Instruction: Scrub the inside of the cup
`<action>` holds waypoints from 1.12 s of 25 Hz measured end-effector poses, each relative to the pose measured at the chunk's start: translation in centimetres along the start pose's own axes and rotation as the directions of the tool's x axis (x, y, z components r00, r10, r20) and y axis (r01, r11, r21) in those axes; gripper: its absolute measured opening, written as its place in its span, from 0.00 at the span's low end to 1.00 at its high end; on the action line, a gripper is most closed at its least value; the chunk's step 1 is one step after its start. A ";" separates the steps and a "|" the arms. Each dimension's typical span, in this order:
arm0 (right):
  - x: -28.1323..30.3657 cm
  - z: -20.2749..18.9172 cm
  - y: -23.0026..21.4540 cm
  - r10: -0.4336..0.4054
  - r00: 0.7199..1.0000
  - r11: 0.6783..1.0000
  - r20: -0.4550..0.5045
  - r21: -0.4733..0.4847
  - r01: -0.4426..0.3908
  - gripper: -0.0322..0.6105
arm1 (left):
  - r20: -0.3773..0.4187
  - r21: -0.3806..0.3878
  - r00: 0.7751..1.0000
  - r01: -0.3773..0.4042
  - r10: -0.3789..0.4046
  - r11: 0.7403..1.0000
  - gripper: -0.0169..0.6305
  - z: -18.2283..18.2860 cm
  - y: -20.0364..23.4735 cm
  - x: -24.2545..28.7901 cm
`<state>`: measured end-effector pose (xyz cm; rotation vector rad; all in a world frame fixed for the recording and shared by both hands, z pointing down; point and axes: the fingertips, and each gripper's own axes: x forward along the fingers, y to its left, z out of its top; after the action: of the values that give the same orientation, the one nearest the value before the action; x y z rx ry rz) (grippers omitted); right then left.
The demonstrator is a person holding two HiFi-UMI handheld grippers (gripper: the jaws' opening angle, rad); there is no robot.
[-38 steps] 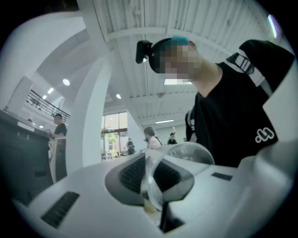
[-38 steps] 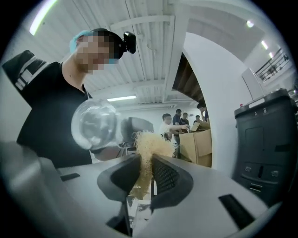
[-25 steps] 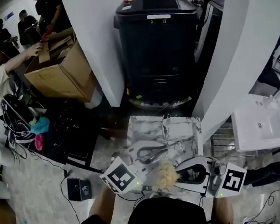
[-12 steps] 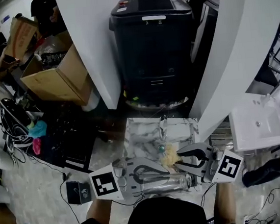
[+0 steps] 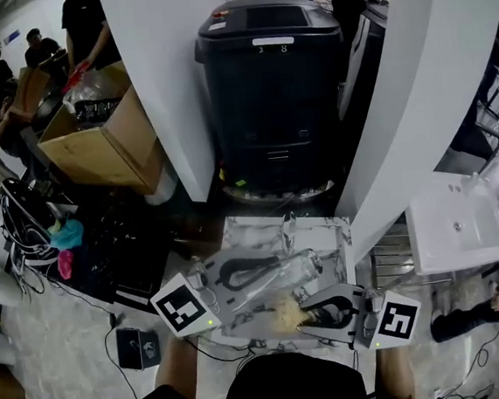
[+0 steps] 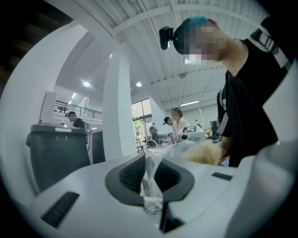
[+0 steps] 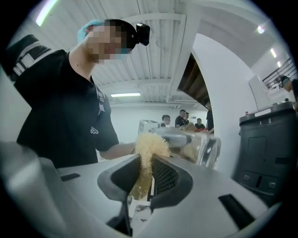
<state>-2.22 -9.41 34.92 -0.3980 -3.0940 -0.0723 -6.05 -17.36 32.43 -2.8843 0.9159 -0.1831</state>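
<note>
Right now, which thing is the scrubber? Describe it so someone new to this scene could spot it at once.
Below the big black unit stands a small marble-topped table. The scrubber is the pale yellow fuzzy tuft clamped in the right gripper, just beside the clear cup held by the left gripper; it is the only soft, fibrous thing there.

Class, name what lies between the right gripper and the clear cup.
A yellow fibrous scrubber, pinched in the right gripper, fills the stretch up to the cup. The right gripper view shows it best.
</note>
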 end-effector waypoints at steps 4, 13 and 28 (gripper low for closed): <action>-1.5 2.0 -1.7 -0.107 0.993 0.993 0.042 -0.048 0.109 0.18 | -0.089 0.072 0.996 0.034 -0.027 0.997 0.08 -2.3 -1.3 0.4; -3.9 0.8 -4.7 -0.185 0.983 0.981 -0.011 -0.058 0.184 0.18 | -0.021 0.078 0.938 0.346 -0.345 0.935 0.08 -2.2 -8.7 -0.5; -2.0 -0.2 1.1 -0.076 0.997 0.997 -0.013 -0.013 0.076 0.18 | 0.043 -0.049 0.998 0.052 -0.050 0.997 0.08 -0.5 -1.7 -1.4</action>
<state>-0.04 -8.87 35.14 -0.2783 -3.0965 -0.0954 -6.27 -15.23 33.03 -2.9472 0.8517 -0.1052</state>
